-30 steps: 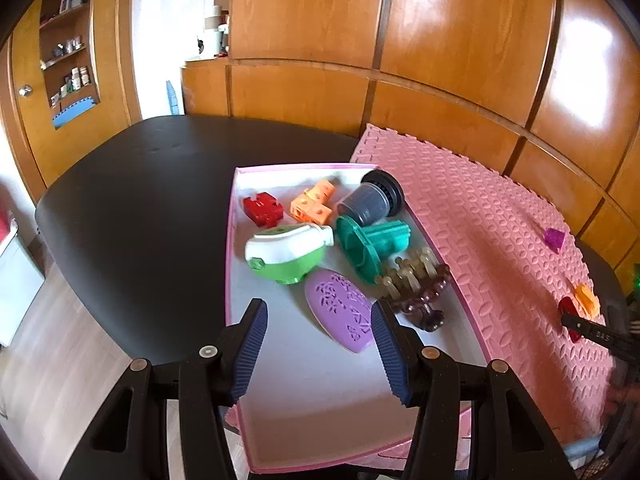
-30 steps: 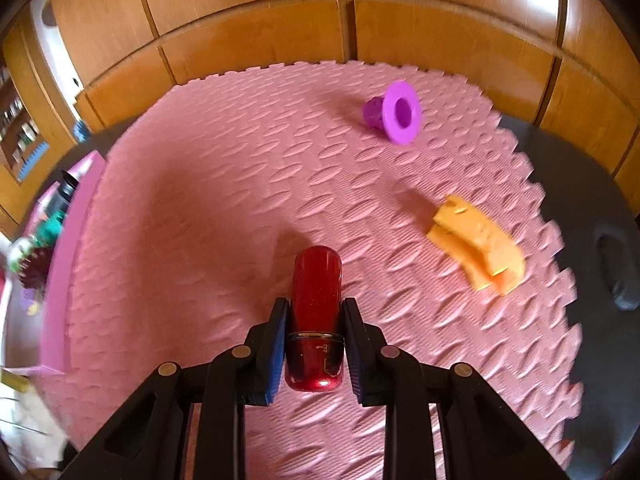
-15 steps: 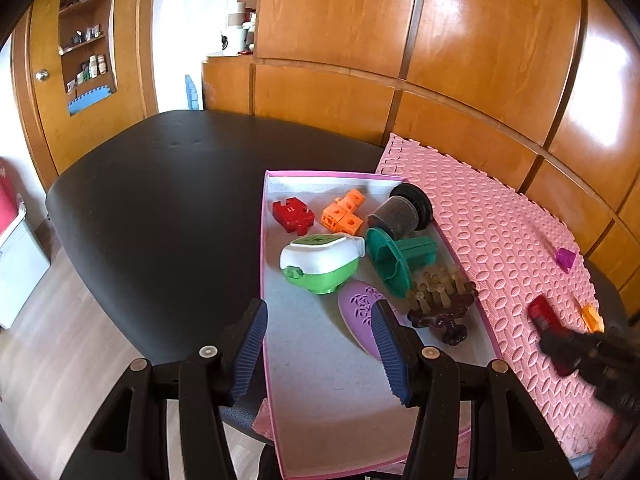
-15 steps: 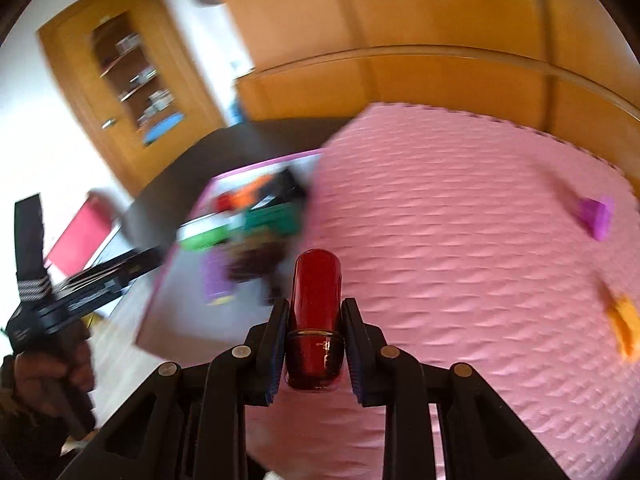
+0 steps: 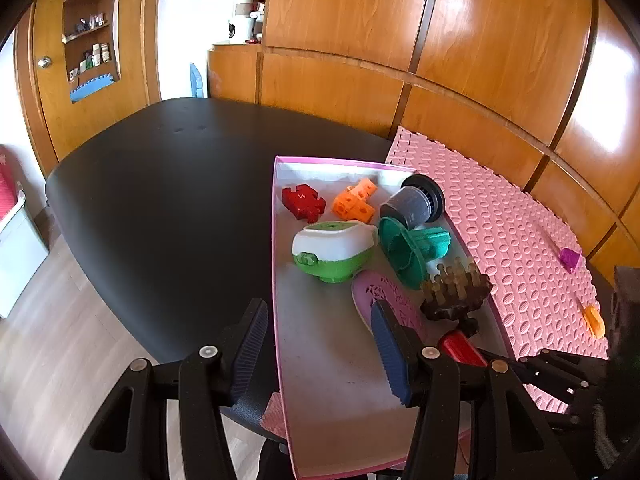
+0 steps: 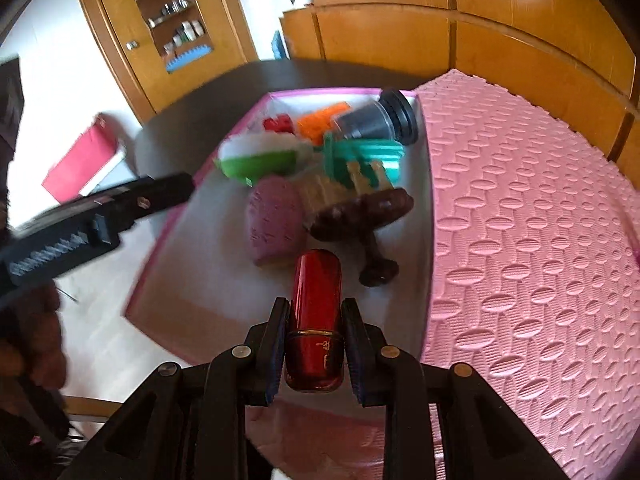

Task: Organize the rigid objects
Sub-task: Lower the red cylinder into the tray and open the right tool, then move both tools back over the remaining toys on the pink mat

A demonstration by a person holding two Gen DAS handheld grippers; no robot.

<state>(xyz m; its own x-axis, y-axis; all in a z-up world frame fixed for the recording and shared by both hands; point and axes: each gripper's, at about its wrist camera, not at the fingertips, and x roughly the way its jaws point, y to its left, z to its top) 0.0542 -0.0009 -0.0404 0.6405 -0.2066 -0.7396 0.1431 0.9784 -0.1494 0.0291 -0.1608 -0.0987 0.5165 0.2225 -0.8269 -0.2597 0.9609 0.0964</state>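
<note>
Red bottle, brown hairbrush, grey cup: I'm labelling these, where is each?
red bottle [image 6: 316, 300], right wrist view, middle of its body
brown hairbrush [image 6: 360, 210], right wrist view, its head
grey cup [image 5: 408, 203], left wrist view, its side wall

Red tube [image 6: 316, 320]: glossy, metallic-looking sheen. Pink mat [image 6: 528, 248]: matt foam, embossed ovals. Table [image 5: 168, 200]: matt black. Wall panels [image 5: 400, 20], upper frame: varnished wood, glossy. Brown brush [image 6: 360, 212]: possibly plastic; blurred.
</note>
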